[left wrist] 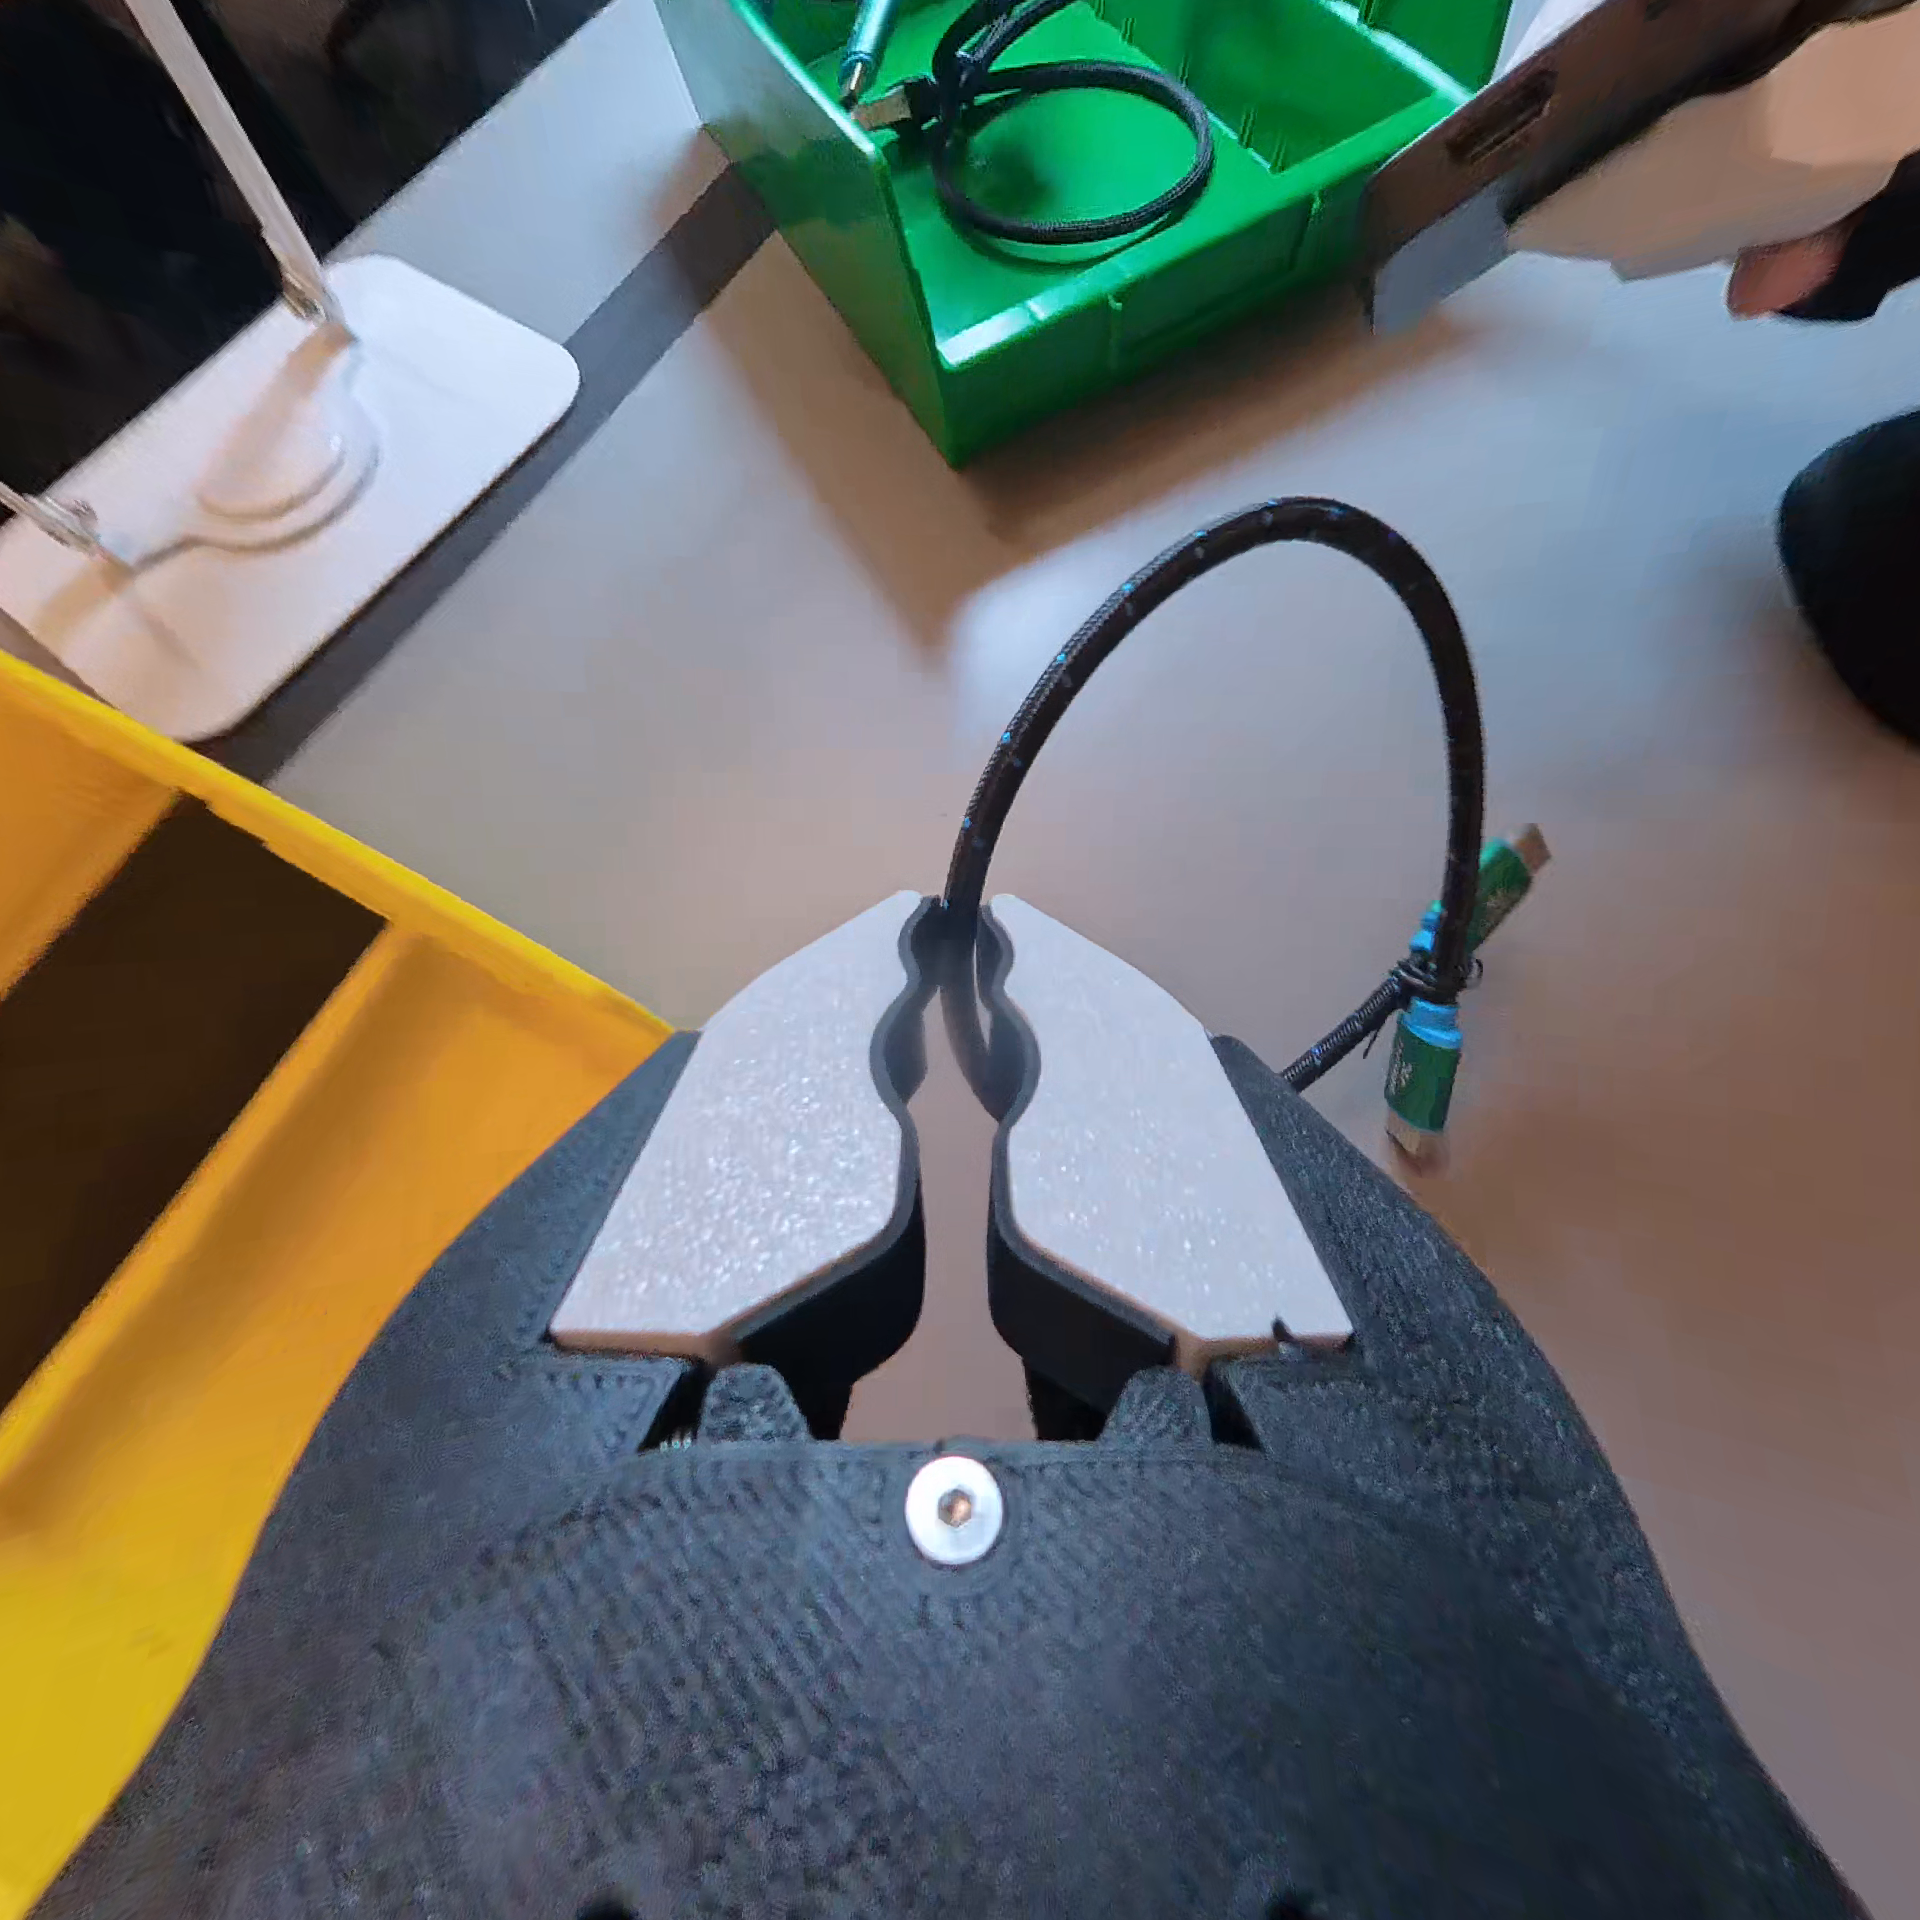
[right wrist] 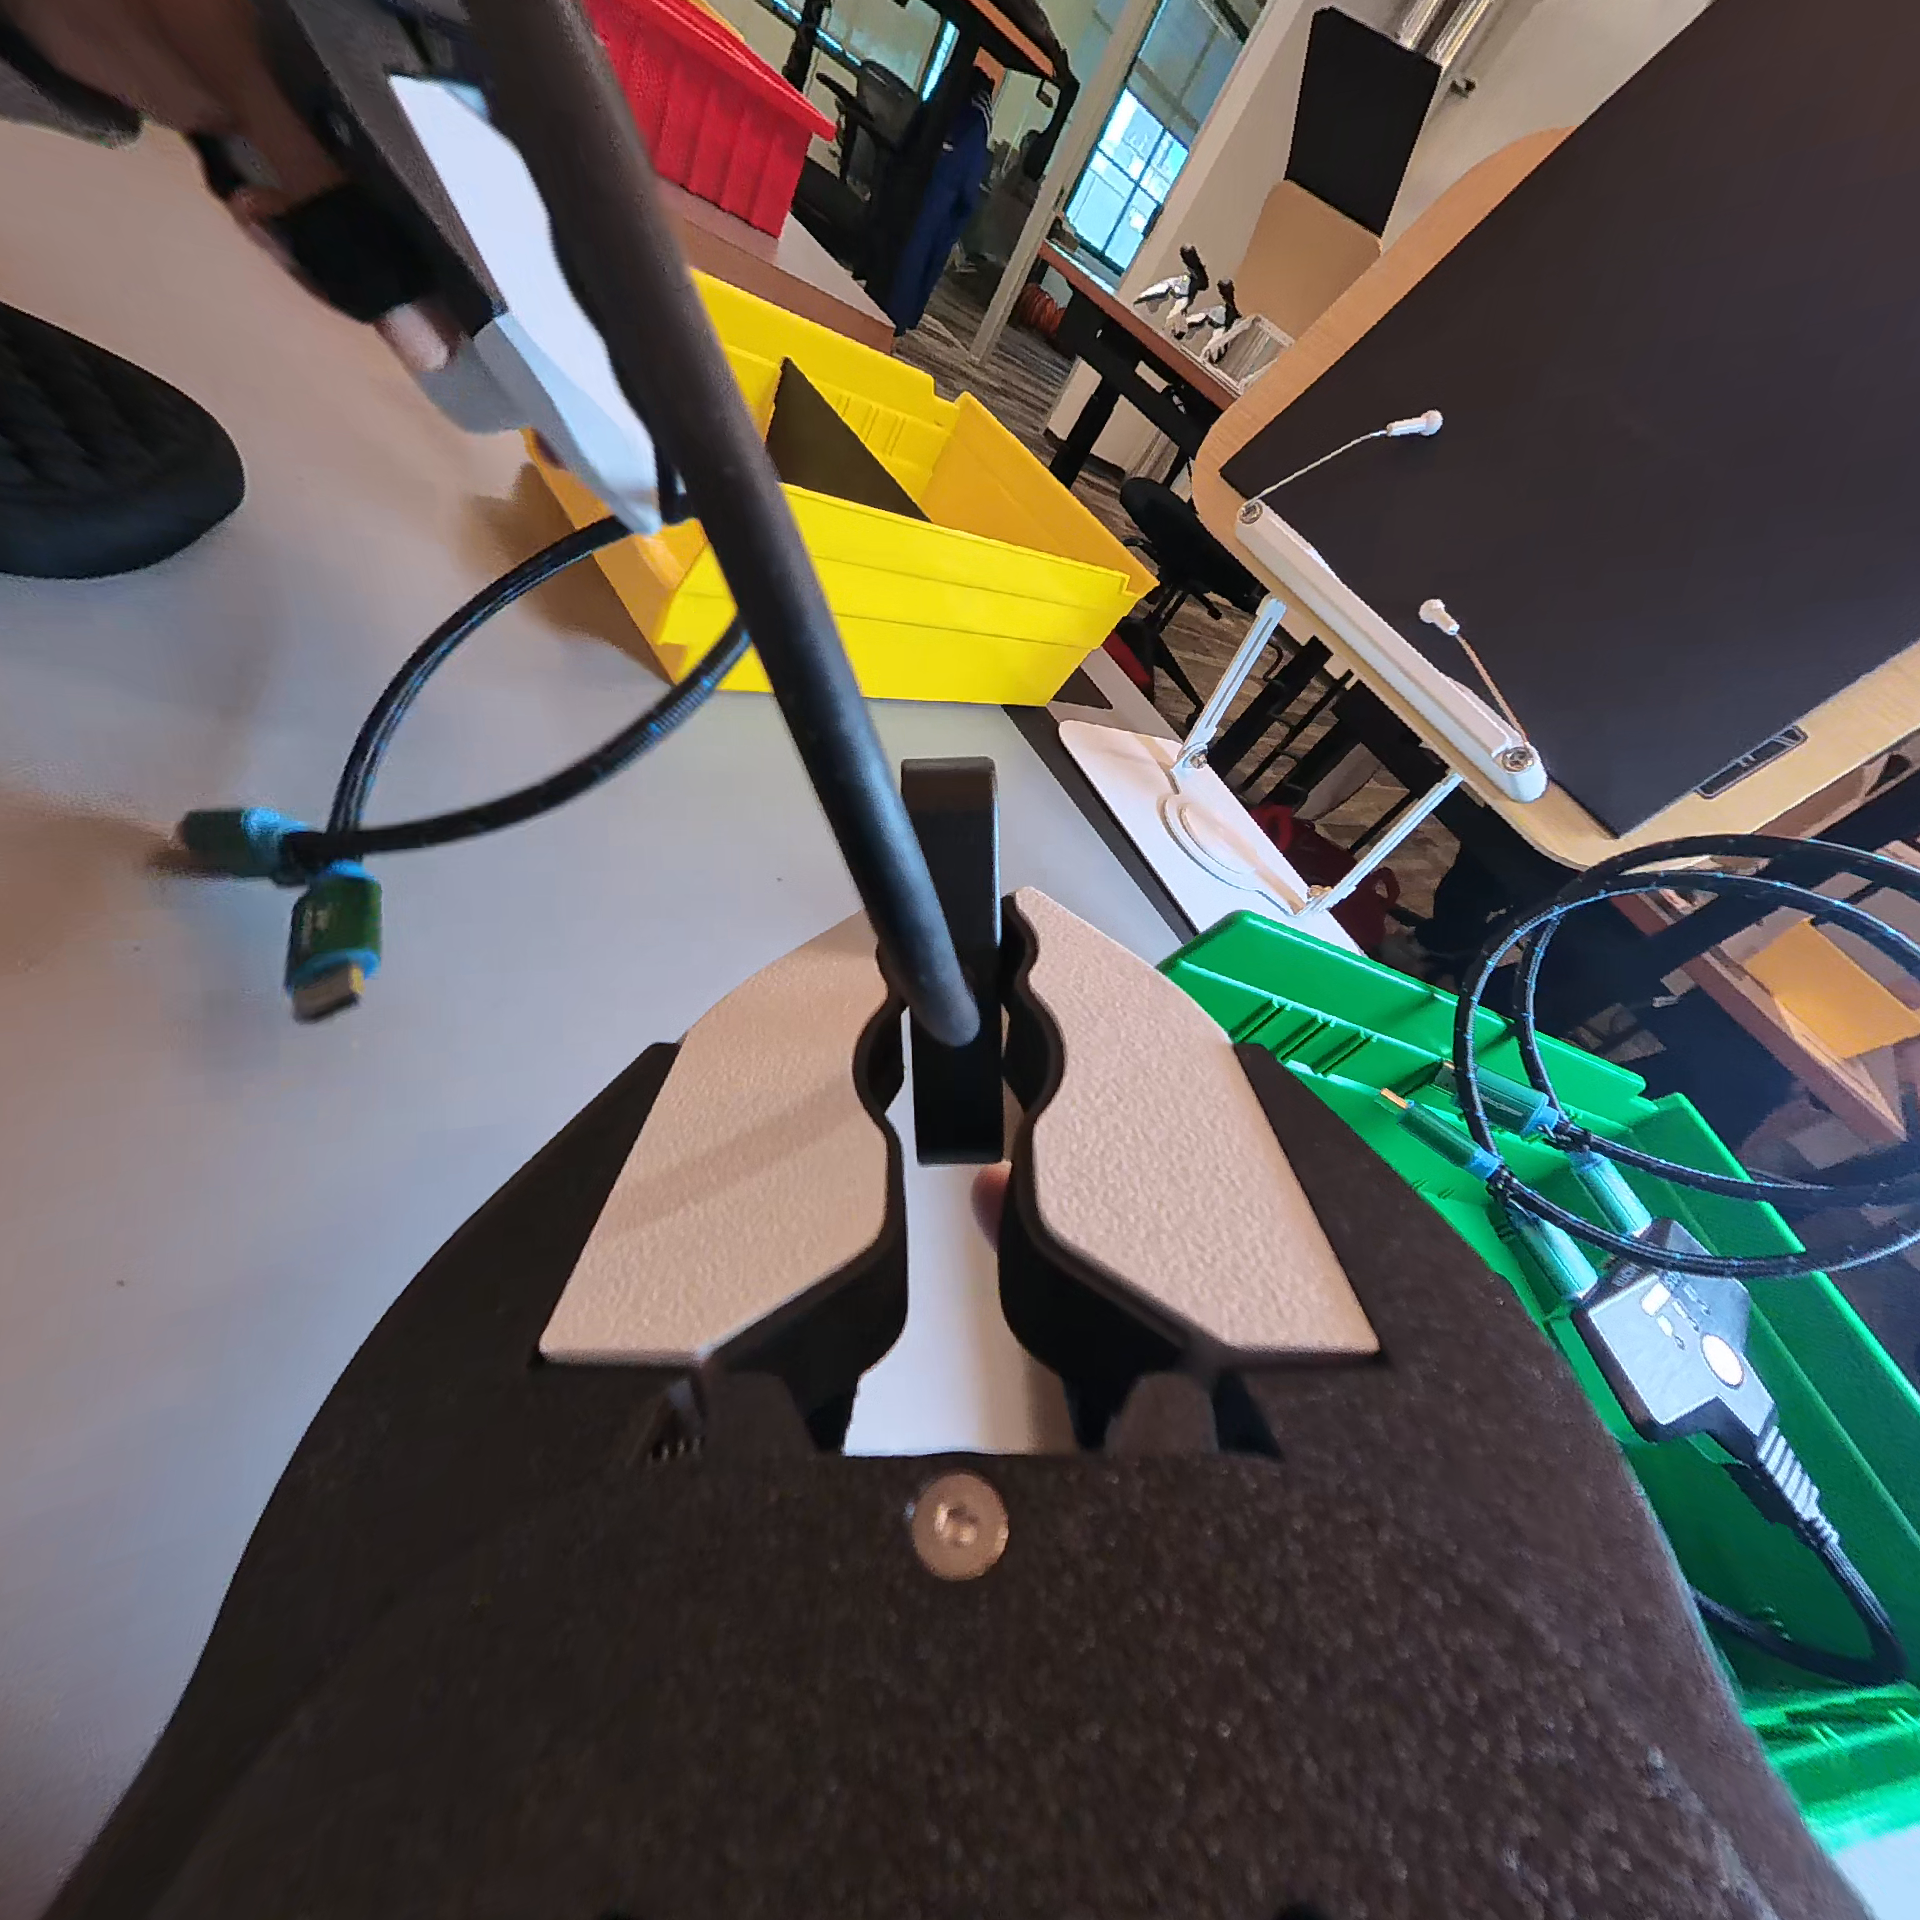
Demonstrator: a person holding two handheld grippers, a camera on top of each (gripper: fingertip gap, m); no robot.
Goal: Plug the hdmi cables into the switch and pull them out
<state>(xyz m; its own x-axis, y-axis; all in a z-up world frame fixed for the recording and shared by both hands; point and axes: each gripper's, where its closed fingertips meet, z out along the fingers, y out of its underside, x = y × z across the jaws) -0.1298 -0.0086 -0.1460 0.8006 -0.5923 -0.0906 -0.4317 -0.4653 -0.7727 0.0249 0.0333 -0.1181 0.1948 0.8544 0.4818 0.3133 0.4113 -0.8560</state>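
Observation:
My left gripper [left wrist: 961,914] is shut on a black braided HDMI cable [left wrist: 1351,540] that arcs up and right. Its two green plugs [left wrist: 1418,1070] are tied together and hang low over or rest on the table. My right gripper [right wrist: 951,914] is shut on a flat black block, the switch [right wrist: 951,831], held edge-on. A thick black lead [right wrist: 727,416] runs from the switch up to the left. The left gripper [right wrist: 623,499] also shows in the right wrist view, with the braided cable [right wrist: 416,675] and plugs [right wrist: 332,914]. The right gripper [left wrist: 1434,270] shows at the left wrist view's top right.
A green bin [left wrist: 1039,343] holds coiled cables and, in the right wrist view [right wrist: 1351,997], a grey adapter [right wrist: 1673,1340]. A yellow bin [left wrist: 208,1143] [right wrist: 883,582] stands at the left. There is also a white stand base [left wrist: 312,468] and a black rounded object [left wrist: 1860,582]. One gripper's finger ends stand about 15 cm off the other's.

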